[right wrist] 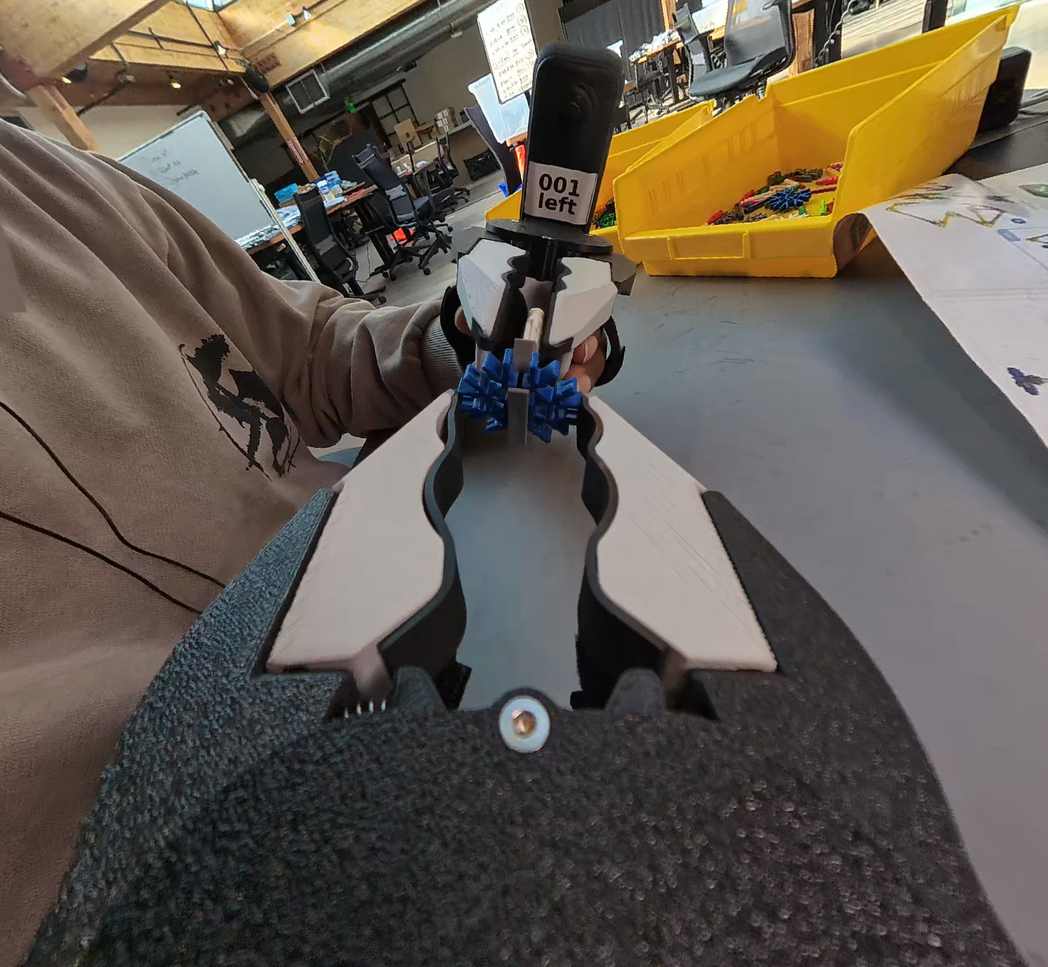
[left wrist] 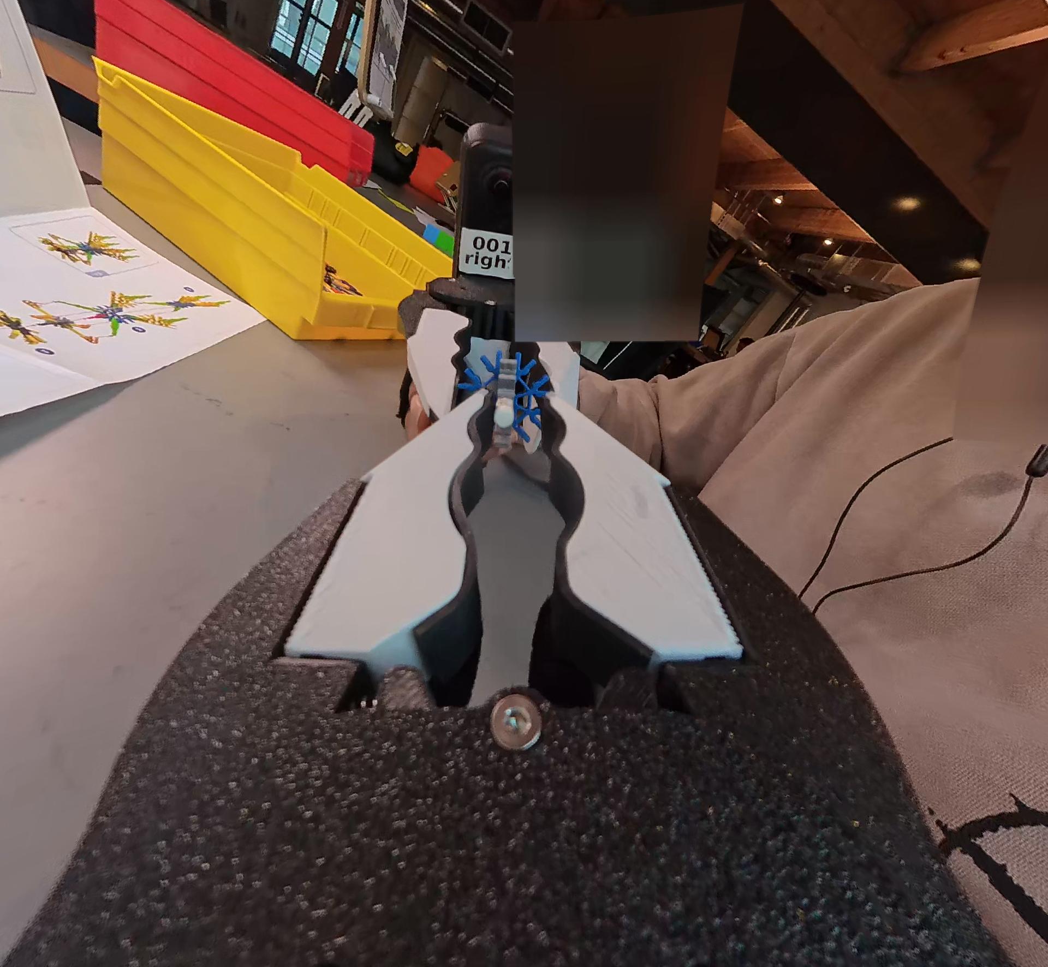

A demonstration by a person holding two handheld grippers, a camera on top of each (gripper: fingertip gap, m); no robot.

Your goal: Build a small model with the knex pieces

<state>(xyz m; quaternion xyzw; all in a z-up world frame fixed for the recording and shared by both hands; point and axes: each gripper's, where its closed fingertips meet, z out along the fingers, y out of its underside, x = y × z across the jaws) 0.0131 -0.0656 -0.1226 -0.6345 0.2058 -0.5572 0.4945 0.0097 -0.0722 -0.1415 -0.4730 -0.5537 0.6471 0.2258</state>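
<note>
**Left wrist view and right wrist view: two grippers met on one small toy assembly**

Left wrist view showed the left gripper (left wrist: 506,418) narrowed around a pale grey rod (left wrist: 503,418), its white fingers (left wrist: 419,458) pinching the rod near their tips above the grey table (left wrist: 170,486). The rod ran into a cluster of blue snowflake connectors (left wrist: 524,392). Facing it from the far side, the right gripper (left wrist: 499,373) reached the same cluster, with its black camera post standing above. A person's beige sleeve (left wrist: 737,418) came in from the right.

Right wrist view gave the opposite look. The right gripper (right wrist: 519,412) was closed to a narrow gap on the blue snowflake connectors (right wrist: 487,392), which sat pressed between its fingertips, a grey piece running down their middle. Just beyond, the left gripper (right wrist: 533,327) held the pale grey rod (right wrist: 532,328) end-on, the rod pointing into the blue cluster. A hand (right wrist: 584,361) showed behind that gripper.

Far left on the table in the left wrist view lay a yellow bin (left wrist: 227,214) with a red bin (left wrist: 215,72) stacked behind it, and a printed instruction sheet (left wrist: 85,305) lay near left. In the right wrist view a yellow bin (right wrist: 794,191) of mixed coloured pieces (right wrist: 777,197) stood far right, well apart from the grippers, beside the instruction sheet (right wrist: 975,288).
</note>
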